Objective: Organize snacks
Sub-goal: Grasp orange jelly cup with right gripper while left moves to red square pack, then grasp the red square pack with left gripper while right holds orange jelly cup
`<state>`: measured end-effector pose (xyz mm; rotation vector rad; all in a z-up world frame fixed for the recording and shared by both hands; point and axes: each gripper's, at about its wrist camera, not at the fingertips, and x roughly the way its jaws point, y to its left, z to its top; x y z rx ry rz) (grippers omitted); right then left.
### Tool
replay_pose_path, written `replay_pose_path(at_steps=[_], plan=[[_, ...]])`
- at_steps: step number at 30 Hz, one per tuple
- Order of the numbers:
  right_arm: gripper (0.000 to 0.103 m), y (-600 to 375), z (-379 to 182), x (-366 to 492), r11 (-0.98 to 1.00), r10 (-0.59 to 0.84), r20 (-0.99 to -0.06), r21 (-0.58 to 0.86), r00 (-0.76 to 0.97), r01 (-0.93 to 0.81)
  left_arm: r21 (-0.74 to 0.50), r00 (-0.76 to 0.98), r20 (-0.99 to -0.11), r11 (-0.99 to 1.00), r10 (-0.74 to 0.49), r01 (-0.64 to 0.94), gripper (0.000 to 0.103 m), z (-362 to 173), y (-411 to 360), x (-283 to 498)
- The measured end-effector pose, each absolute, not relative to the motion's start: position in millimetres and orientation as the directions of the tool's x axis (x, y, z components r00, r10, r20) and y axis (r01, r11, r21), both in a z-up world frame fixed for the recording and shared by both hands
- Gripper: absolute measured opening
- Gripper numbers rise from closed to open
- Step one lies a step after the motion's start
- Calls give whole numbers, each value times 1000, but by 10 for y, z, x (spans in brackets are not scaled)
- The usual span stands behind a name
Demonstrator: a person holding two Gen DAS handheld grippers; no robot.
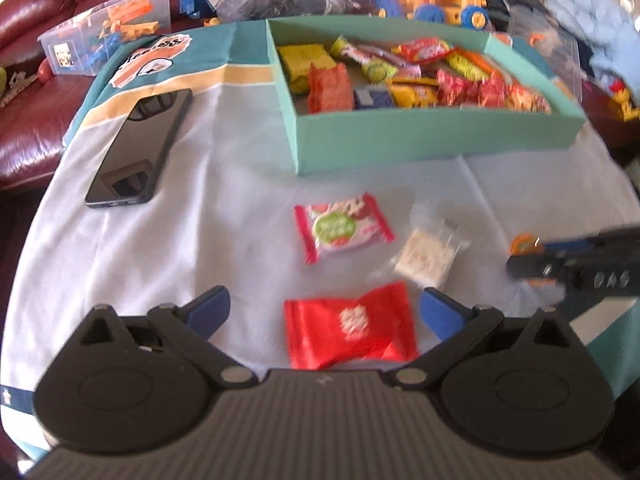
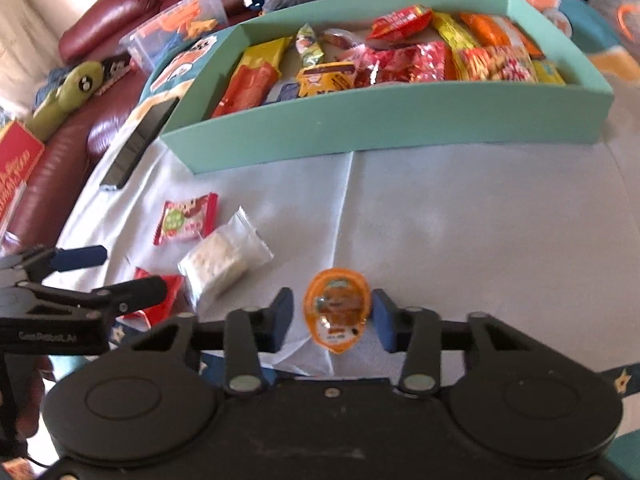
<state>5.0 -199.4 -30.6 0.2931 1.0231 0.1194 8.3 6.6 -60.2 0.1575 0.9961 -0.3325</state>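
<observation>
1. Left of the box (image 1: pixel 400 140), a phone (image 1: pixel 136 148) lies on the cloth (image 1: pixel 224 200), its far end on the printed border; a badge-shaped logo there carries script too blurred to read. A wide sweep of the left gripper (image 1: pixel 324 312) could knock the phone.
2. Before the box, nearest its front wall, sits a pink pack (image 1: pixel 342 228) with a green round label; its print is illegible.
3. Just right of that lies a clear pack (image 1: pixel 424 258) of pale crumbly squares, no label visible. If clamped hard, it would likely crush.
4. Nearer than both, the red pack (image 1: pixel 350 326) lies between the left gripper's wide-open jaws, which touch nothing. White characters mark it, unreadable. Being puffy and slick, it may squirt out on closing.
5. Far right of these, well before the box, the jelly cup (image 2: pixel 337 310) lies between the right gripper's (image 2: pixel 334 320) narrowed jaws; a sliver of cloth shows on each side, so the pads seem not yet to press it. Its foil lid's print is too small to read. Rounded sides could let it pop free or tip, and the two grippers, close together, could collide.
6. Inside the box, many bright wrappers are piled; no brand is legible. Dropping more from height might bounce some out.
</observation>
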Motion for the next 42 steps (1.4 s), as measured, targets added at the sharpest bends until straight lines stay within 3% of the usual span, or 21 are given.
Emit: replay_pose_path(at_steps=[12, 16, 19, 21, 25, 28, 32, 36, 42], plan=[[34, -2042, -320, 57, 961, 226, -817, 275, 530, 13, 30, 468, -863, 905, -191, 424, 101, -755, 17, 54], [34, -2121, -330, 38, 960, 214, -816, 278, 537, 40, -31, 460, -852, 902, -249, 431, 62, -712, 14, 25], [34, -2131, -335, 32, 959, 212, -816, 279, 538, 44, -41, 464, -844, 894, -269, 446, 46, -665, -39, -4], [34, -2120, -335, 31, 961, 209, -816, 273, 539, 41, -71, 452, -845, 897, -287, 437, 42, -632, -47, -4], [34, -2144, -338, 27, 958, 214, -814, 284, 540, 48, -62, 447, -854, 904, -267, 422, 43, -619, -75, -46], [34, -2141, -339, 18, 958, 215, -813, 283, 542, 44, -42, 423, -867, 884, -265, 466, 56, -640, -85, -109], [34, -2152, -338, -4, 957, 218, -810, 286, 545, 43, -19, 412, -870, 853, -271, 522, 59, -669, -60, -242], [34, -2163, -332, -10, 955, 220, -809, 294, 544, 51, 52, 413, -874, 798, -254, 600, 79, -680, -118, -384], [34, -2199, -316, -51, 949, 219, -811, 305, 542, 73, 97, 422, -877, 776, -230, 624, 80, -647, -52, -388]])
